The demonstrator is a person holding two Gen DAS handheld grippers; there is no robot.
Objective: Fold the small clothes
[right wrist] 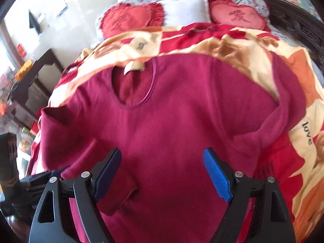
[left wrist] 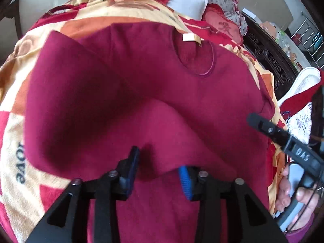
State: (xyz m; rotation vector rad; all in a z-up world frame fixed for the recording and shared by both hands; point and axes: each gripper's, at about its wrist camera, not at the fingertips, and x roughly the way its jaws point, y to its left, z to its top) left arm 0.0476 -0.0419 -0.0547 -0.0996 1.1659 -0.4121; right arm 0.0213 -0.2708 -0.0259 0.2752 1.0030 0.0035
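Sweater, dark red, lies face-up, one sleeve folded across.

Left gripper held low with jaws partly apart, blue pads facing each other across a gap. Right gripper spread wide, both blue pads bare. Seen from the left wrist, right gripper reaching in from the right side, bare hand wrapped around its handle.
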